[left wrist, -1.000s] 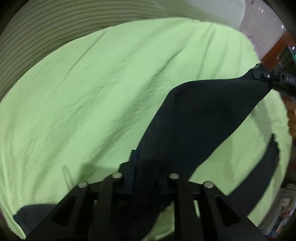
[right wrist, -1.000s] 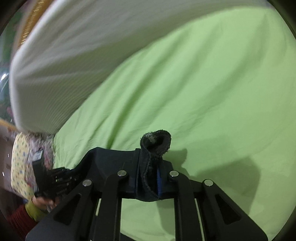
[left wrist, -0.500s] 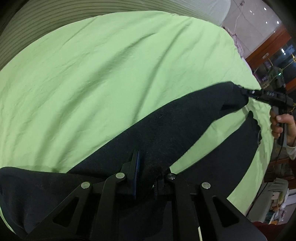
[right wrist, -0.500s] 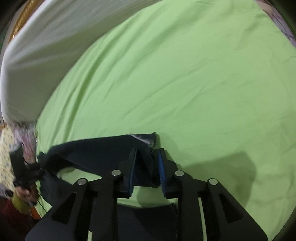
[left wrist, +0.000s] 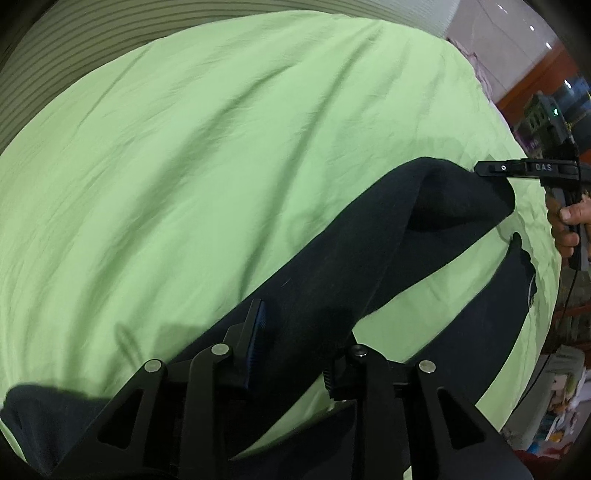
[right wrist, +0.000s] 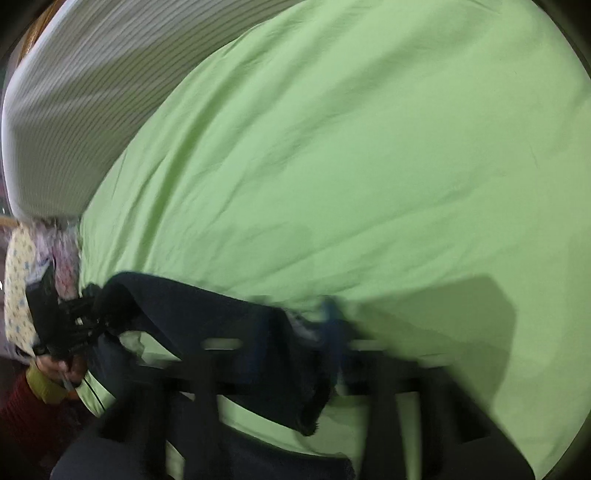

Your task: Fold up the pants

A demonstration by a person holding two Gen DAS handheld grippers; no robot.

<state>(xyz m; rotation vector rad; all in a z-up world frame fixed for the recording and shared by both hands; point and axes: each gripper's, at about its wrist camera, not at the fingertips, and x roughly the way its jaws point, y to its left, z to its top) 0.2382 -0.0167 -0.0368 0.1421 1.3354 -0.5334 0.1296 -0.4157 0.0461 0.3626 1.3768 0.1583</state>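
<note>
Left claw point(left wrist: 295, 345) opening astride dark pants point(left wrist: 332, 280), right claw point(left wrist: 480, 169) clamped at hem, own view blurred, green sheet point(left wrist: 184, 166)

A big bed was covered by a wrinkled green sheet point(left wrist: 207, 155). A striped grey cover point(right wrist: 85, 99) was piled at its far end. Small ceiling lights point(left wrist: 532, 27) were lit.

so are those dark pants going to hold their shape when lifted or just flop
Probably flop: the pants sag and crease between the left gripper and the right gripper. They look like soft, thickish cloth, so likely not slippery. One leg drapes limply on the green sheet, so free ends would probably dangle.
</note>
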